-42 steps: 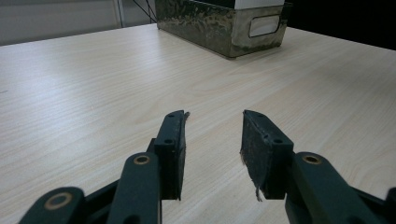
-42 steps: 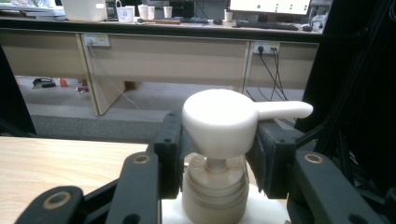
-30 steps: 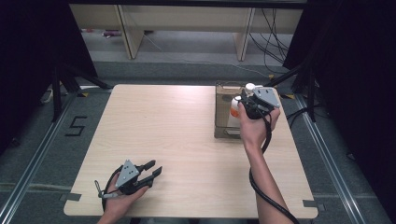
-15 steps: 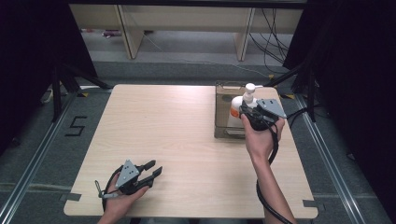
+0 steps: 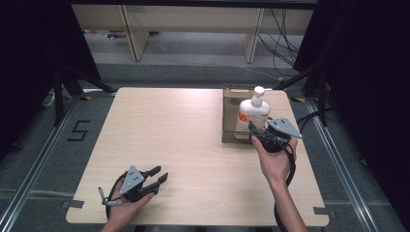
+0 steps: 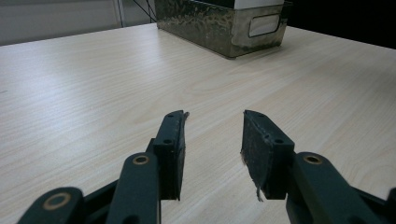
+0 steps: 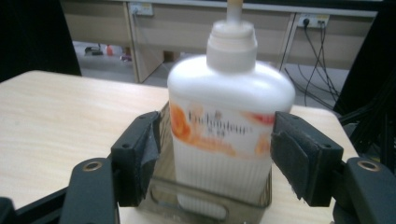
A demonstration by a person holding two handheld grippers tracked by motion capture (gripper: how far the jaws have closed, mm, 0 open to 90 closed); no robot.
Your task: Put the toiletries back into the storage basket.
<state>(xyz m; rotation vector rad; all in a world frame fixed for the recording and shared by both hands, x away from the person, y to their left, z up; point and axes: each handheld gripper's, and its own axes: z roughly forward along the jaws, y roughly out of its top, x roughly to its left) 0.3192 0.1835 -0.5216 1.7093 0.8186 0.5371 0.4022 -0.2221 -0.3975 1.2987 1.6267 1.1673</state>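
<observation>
Oddly, much of the white plastic pump bottle with the orange label (image 5: 252,115) is hard to read. It stands inside a smoky, translucent brown plastic bin (image 5: 228,121), so its base shows only dimly through the bin's wall, and in the right gripper view (image 7: 224,130) the pump stem is cut off at the top edge and the whole bottle is a little blurred. The label's lettering is too soft to read for certain.

The bottle stands upright, its long axis vertical, and in the high view the pump spout points away from the right hand-held gripper (image 5: 255,129), toward the right edge of the pale wooden table (image 5: 174,130).

That right hand-held gripper sits at the bin's near wall. Its jaws have just been opening and now stand wide, one on each side of the bottle, with a slim gap showing between each pad and the plastic, so nothing is gripped. The left hand-held gripper (image 5: 157,175) rests well away from the bin, near the table's front edge, its jaws parted over bare wood. From its own view, the bin (image 6: 219,23) is cut off at the top.
</observation>
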